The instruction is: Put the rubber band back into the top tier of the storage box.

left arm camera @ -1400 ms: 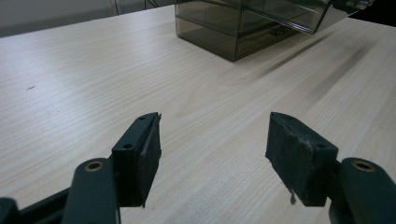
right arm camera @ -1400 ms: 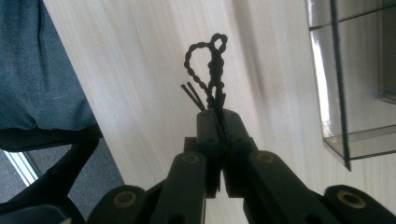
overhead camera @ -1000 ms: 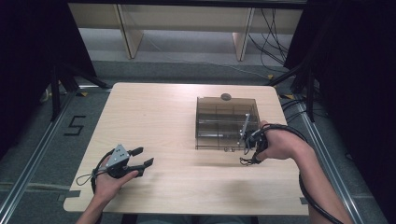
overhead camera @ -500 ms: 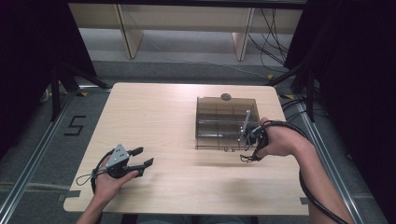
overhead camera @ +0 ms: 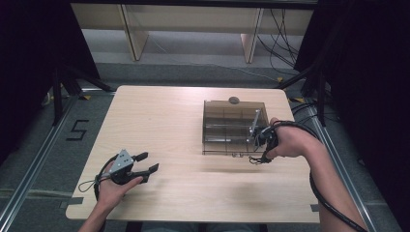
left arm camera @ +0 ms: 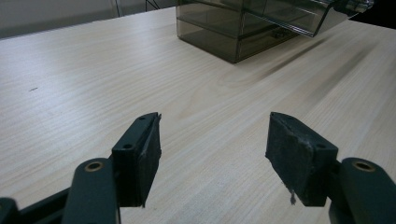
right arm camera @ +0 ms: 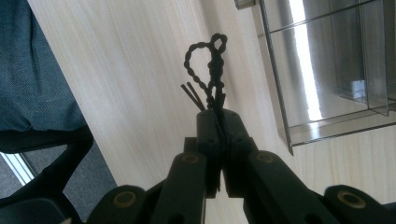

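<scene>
Right claw (right arm camera: 218, 116) pinches twisted tie (right arm camera: 211, 65) (black).

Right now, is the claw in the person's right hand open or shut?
Shut. In the right gripper view the right claw has its two black jaws pressed together on a twisted black wire tie, whose loop sticks out beyond them.

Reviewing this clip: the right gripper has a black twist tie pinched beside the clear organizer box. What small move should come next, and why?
Probably carry the twist tie over a compartment of the organizer box before opening. The right gripper is shut on it, just off the box's near corner; the left gripper rests open, far away.
</scene>
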Motion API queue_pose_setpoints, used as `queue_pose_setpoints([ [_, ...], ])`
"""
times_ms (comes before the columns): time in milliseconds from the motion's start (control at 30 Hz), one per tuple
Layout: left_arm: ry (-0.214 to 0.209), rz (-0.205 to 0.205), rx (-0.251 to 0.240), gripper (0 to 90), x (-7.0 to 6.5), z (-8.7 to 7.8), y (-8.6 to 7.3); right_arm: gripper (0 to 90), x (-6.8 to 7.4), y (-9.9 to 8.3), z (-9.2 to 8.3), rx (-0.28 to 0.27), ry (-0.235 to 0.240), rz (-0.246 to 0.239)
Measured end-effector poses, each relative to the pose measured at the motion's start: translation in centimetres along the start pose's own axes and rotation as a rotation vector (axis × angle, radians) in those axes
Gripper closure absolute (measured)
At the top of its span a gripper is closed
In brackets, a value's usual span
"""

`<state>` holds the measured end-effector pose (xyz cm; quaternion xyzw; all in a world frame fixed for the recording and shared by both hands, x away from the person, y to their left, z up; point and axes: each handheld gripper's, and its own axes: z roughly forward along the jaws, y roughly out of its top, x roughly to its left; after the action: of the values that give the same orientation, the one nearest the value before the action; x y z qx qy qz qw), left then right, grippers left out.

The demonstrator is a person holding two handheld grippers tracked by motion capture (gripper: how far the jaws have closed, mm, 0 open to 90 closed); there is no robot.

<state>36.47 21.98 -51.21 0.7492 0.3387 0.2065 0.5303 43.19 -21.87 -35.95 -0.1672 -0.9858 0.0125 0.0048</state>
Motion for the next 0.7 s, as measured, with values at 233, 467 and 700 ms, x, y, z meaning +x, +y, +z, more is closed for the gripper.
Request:
queue_pose_setpoints([
  [233,0.001,0.000,0.003,34.8,0.0,0.0,0.0,88.3,-0.6,0.2,-0.4,-0.006,-0.014,0.017],
  [467,-0.005,-0.001,-0.007,34.7,0.0,0.0,0.0,88.3,-1.2,0.4,-0.6,-0.007,-0.015,0.023],
  [700,-0.005,-0.001,-0.008,34.8,0.0,0.0,0.0,88.3,-1.9,0.5,-0.9,-0.021,-0.024,-0.001],
])
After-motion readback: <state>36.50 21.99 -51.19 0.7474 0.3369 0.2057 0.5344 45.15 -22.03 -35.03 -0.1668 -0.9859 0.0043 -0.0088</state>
